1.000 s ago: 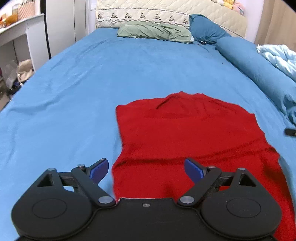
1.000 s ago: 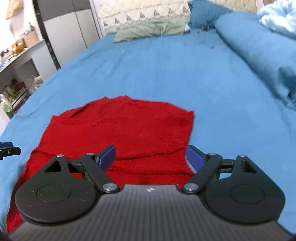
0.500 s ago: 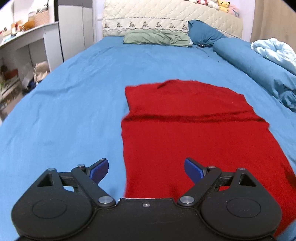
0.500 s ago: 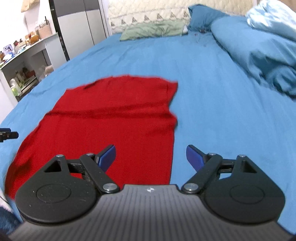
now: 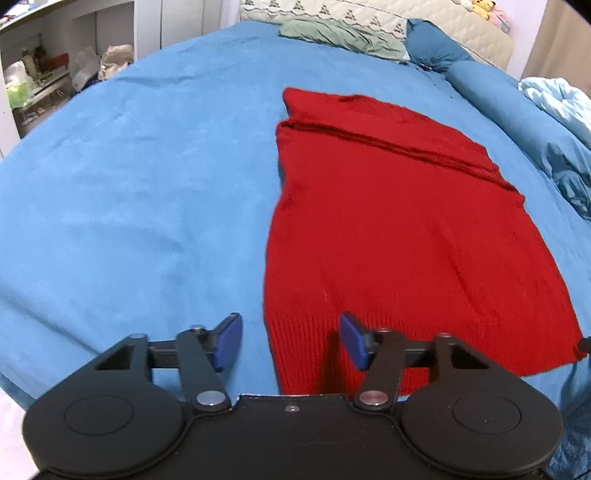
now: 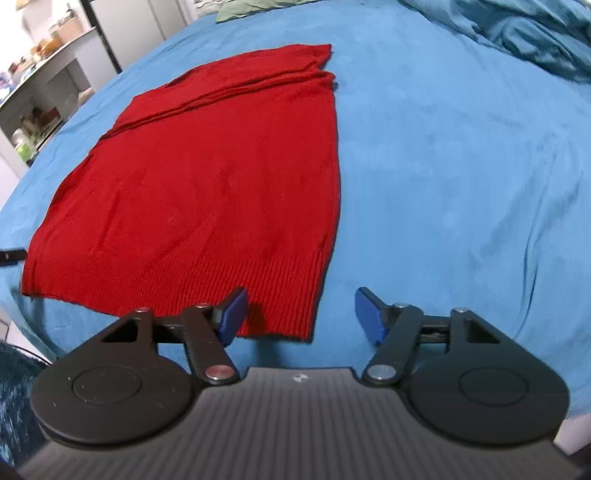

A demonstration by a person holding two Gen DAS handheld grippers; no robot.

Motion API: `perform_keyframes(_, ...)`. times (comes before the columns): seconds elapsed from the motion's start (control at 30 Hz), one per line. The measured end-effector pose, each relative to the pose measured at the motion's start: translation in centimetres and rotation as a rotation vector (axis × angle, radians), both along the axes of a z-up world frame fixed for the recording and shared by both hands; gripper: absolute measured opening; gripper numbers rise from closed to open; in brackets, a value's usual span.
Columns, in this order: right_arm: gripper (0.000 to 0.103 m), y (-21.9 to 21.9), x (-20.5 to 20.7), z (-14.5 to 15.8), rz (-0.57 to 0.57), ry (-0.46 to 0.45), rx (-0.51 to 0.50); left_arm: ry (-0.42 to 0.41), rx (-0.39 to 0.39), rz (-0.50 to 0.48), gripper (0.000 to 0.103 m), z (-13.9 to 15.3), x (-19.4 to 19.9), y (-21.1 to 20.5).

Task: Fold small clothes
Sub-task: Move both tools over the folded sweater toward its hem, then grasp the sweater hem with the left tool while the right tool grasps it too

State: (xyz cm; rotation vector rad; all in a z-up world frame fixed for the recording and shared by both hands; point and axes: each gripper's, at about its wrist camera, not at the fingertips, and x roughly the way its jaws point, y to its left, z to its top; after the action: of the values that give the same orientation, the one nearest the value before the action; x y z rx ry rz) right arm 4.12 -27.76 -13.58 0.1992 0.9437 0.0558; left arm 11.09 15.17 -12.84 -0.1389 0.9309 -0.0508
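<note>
We see a red knitted garment (image 5: 399, 229) spread flat on a blue bedsheet (image 5: 129, 192), lying in the centre and right of the left wrist view and in the centre and left of the right wrist view. Its ribbed hem is the edge nearest the cameras, and a fold line crosses it near its far end.

Our left gripper (image 5: 290, 341) sits at the lower middle of its frame, straddling the hem's left corner: the left blue pad (image 5: 229, 341) is over bare sheet just beside the garment's edge, and the right blue pad (image 5: 354, 339) is over the ribbed hem. The jaws are closing, with the corner of the garment between them, but the pads are apart and do not press on the cloth.

Our right gripper (image 6: 301, 314) sits at the lower middle of its own frame, over the hem's right corner (image 6: 295, 310). Its left pad (image 6: 232, 315) is over the ribbing, and its right pad (image 6: 369, 314) is over bare sheet beside the garment. These jaws are closing too, with the corner between them, not yet clamped.

At the top of the left wrist view, a green pillow (image 5: 340, 35) lies against a cream headboard (image 5: 443, 26), and a rumpled blue duvet (image 5: 554, 122) runs down the right edge. Shelves (image 5: 37, 85) show in the upper left.
</note>
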Motion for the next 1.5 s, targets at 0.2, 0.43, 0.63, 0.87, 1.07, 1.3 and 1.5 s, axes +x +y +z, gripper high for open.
perform_keyframes(0.2, 0.075, 1.0, 0.1, -0.6, -0.013, 0.001, -0.027, 0.000, 0.011, -0.030, 0.050, -1.8, -0.3, -0.9)
perform_keyframes(0.43, 0.063, 1.1, 0.5, -0.9, -0.010, 0.007, -0.043, -0.008, 0.030, -0.054, 0.048, -2.6, -0.9, -1.3)
perform_keyframes(0.63, 0.037, 1.4, 0.8, -1.1, -0.002, 0.004, -0.026, -0.004, 0.024, -0.064, 0.031, -2.6, -0.9, -1.6)
perform_keyframes(0.87, 0.021, 1.0, 0.7, -0.9, -0.015, -0.013, 0.009, -0.011, 0.007, -0.064, 0.007, -2.1, -1.4, -1.5)
perform_keyframes(1.07, 0.020, -0.4, 1.0, 3.1, -0.041, -0.096, 0.128, -0.099, -0.036, -0.058, 0.005, 2.1, -1.3, -1.4)
perform_keyframes(1.3, 0.020, -2.7, 9.7, 11.7, -0.024, -0.283, 0.194, -0.277, -0.143, -0.017, 0.005, 10.3, 8.0, -0.8)
perform_keyframes(1.5, 0.020, -3.7, 26.0, 15.1, -0.032, -0.363, 0.121, -0.360, -0.097, 0.030, 0.005, 13.4, 23.8, -2.7)
